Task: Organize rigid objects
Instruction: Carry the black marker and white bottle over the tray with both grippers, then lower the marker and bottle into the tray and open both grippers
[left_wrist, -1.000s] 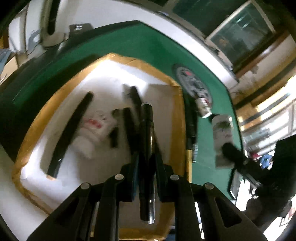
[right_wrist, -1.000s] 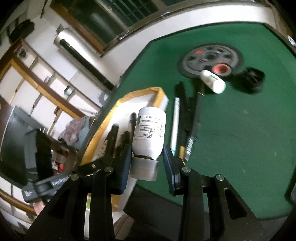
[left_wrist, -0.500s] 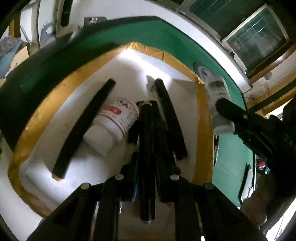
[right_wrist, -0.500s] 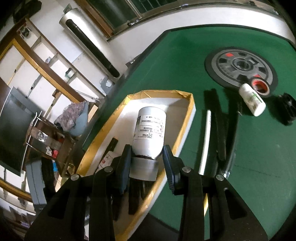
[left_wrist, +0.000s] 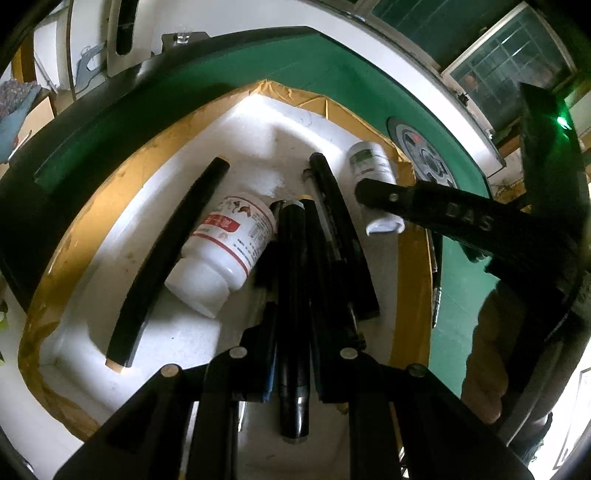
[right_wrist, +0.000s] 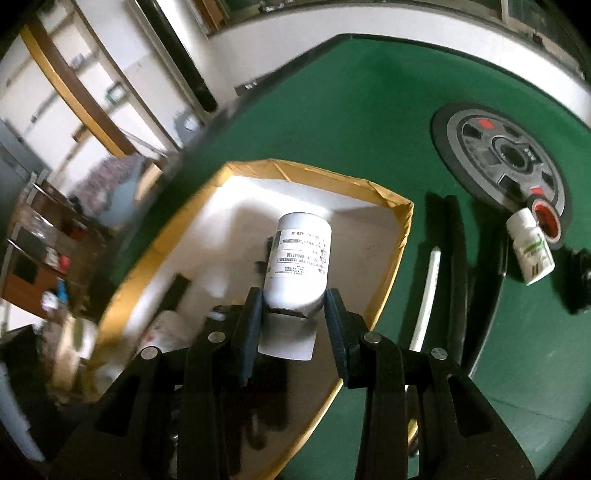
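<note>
My left gripper (left_wrist: 295, 332) is shut on a black marker (left_wrist: 291, 240) and holds it low over a white foam box with a yellow taped rim (left_wrist: 110, 192). In the box lie a white bottle with a red label (left_wrist: 221, 251), a long black strip (left_wrist: 166, 258) and other black pens (left_wrist: 332, 206). My right gripper (right_wrist: 293, 299) is shut on a white bottle with a printed label (right_wrist: 299, 258), which hangs over the box (right_wrist: 402, 236) near its far right corner. The left wrist view shows that bottle (left_wrist: 371, 166) too.
On the green table right of the box lie a white pen (right_wrist: 428, 288), long black strips (right_wrist: 454, 258), a small green-labelled bottle (right_wrist: 530, 251), a red tape roll (right_wrist: 546, 218), a weight plate (right_wrist: 506, 155) and a black object (right_wrist: 580, 277). Shelves and clutter stand beyond the table's left edge.
My right gripper has carried its bottle from above the green table to over the box and turned somewhat. The left gripper with the marker has hardly moved.
</note>
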